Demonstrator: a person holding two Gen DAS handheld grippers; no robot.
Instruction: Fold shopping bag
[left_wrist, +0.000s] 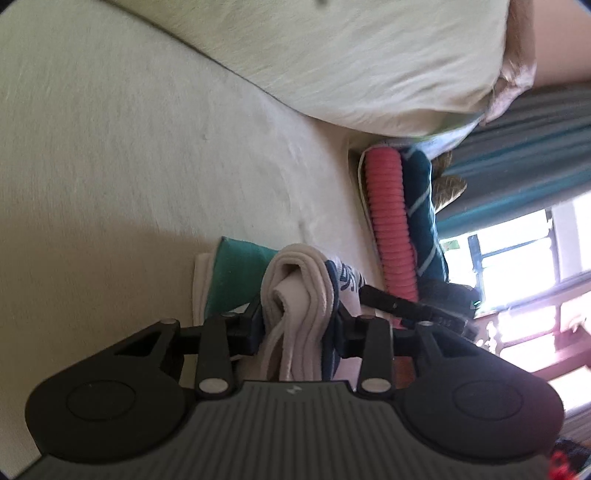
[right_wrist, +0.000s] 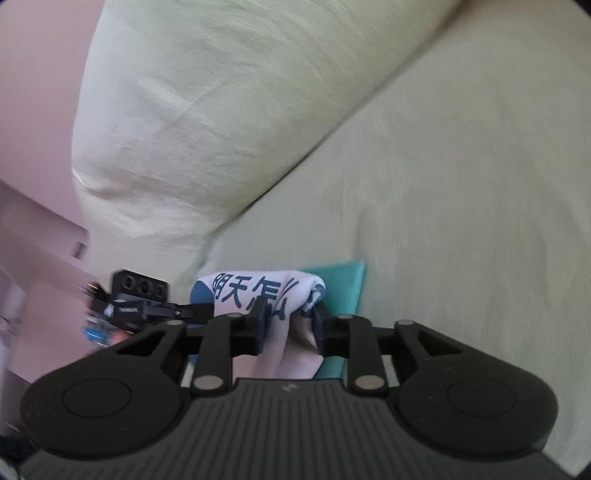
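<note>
Looking through the left wrist view first: the left gripper (left_wrist: 299, 325) has its fingers pinched on a thick bunch of the shopping bag (left_wrist: 295, 291), white fabric layers with thin straps trailing down toward 6 o'clock into the gripper body. The bag sits dead centre between the fingers, just ahead at 12 o'clock, folded layers running roughly along the fingers' direction. A teal cloth (left_wrist: 236, 273) lies under it at about 10 o'clock, on the pale bed sheet (left_wrist: 129, 166). The right gripper (left_wrist: 413, 306) pokes in from 3 o'clock, touching the same bundle, so both hands are about equally near. A pillow (left_wrist: 351, 66) sits up at 12.

Right wrist view: the fingers (right_wrist: 258, 325) are clamped on the bag too, printed side up, white with blue characters, rolled into a compact lump at 12 o'clock. Its long axis runs 9-to-3 across the fingers, toward the other gripper at 9 o'clock. I'd guess the fold is mostly done.
</note>
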